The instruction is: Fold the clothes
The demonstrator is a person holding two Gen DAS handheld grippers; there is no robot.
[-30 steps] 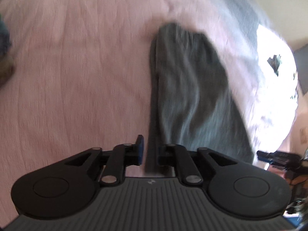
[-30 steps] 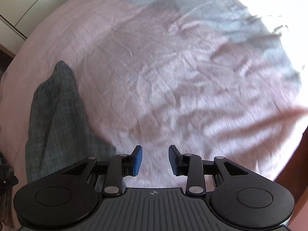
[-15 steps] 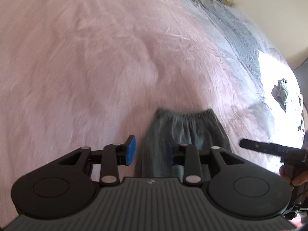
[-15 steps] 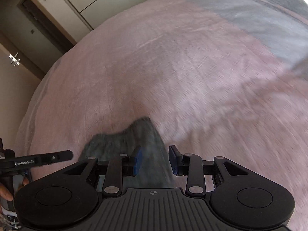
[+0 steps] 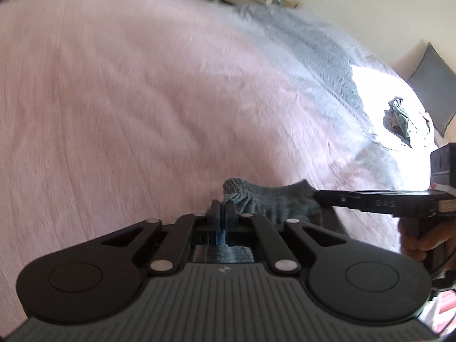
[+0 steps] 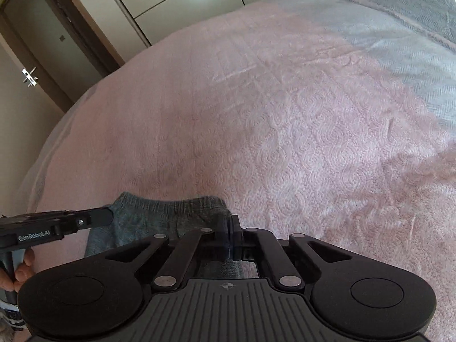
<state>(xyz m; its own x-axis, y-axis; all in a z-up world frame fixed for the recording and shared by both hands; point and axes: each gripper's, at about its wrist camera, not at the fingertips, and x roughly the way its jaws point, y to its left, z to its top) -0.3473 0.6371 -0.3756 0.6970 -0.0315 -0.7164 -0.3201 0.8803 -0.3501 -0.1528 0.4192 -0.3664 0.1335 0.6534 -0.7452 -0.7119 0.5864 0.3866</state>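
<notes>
Grey garment (image 6: pixel 159 216): soft knit cloth, matt, ribbed at its far hem. Bed cover (image 6: pixel 313 148): pink woven cloth, matt, embossed with a raised scale-like pattern; a grey cloth band (image 6: pixel 399 28) at far right. Right tongs (image 6: pixel 228 233) and left tongs (image 5: pixel 221 216): matt black plastic, ribbed grey housing, bright metal rivets.

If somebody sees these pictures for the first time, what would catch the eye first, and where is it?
First, the grey garment low in both views, bunched at its near edge on the wide pink bedspread. Each corner of it is pinched in shut tongs: the left tongs and the right tongs. Next, a crumpled heap of clothes in the bright sunlit patch at the far right of the left view.
</notes>
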